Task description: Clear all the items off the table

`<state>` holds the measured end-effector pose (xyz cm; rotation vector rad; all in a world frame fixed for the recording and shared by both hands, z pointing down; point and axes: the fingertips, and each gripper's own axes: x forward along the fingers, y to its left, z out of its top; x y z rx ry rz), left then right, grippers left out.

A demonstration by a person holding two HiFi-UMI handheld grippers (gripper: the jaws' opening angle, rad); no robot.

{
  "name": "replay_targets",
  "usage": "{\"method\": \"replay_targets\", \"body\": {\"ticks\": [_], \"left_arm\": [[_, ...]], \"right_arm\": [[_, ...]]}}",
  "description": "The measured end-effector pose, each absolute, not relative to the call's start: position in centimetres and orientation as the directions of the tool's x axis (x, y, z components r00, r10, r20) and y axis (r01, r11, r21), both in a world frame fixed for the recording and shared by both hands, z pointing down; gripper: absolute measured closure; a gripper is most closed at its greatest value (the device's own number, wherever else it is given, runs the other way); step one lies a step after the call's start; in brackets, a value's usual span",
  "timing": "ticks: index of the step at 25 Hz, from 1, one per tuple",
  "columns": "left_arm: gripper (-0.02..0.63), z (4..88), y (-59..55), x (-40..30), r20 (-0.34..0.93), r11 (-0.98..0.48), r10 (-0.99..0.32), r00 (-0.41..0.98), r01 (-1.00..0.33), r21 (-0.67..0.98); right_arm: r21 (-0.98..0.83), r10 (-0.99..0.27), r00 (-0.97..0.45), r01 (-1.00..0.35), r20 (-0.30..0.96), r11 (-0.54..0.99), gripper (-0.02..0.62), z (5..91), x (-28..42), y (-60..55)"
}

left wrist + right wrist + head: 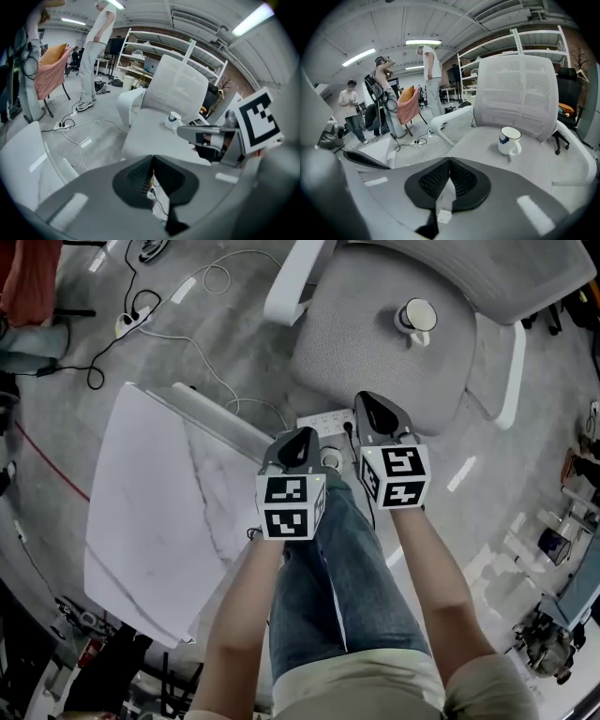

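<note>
Since the mug (416, 317) already stands on the chair seat (366, 348) and the white table (150, 502) shows nothing on it, left gripper (300, 439) and right gripper (370, 407) are clenched empty; any retreat should steer wide of the mug.

no readable text, labels, brands or numbers in any view.

Centre of frame: my grey left gripper (298, 439) and right gripper (372, 407), each bearing a white cube (292, 507) with black square markers. Below: my blue jeans (328, 596), pale shirt (361, 688).
</note>
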<state>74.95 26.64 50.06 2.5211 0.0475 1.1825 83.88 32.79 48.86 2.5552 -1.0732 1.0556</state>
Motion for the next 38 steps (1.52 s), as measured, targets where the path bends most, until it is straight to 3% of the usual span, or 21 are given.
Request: {"method": "replay_targets", "body": {"ticks": [26,38], "left_arm": [[0.597,39.8,18.6,53.9,0.672,-0.867,-0.035,0.74,-0.357,0.348],[0.597,31.0,18.1,46.1,0.635,-0.847,-0.109,0.765,-0.406,0.343]], "right_arm": [[-0.142,-0.693,0.348,-0.827,0.631,-0.545,0.597,39.2,61.8,24.5],[-0.147,-0.756,0.251,-0.898,0.604,-0.415,0.597,30.7,53.0,23.1]]}}
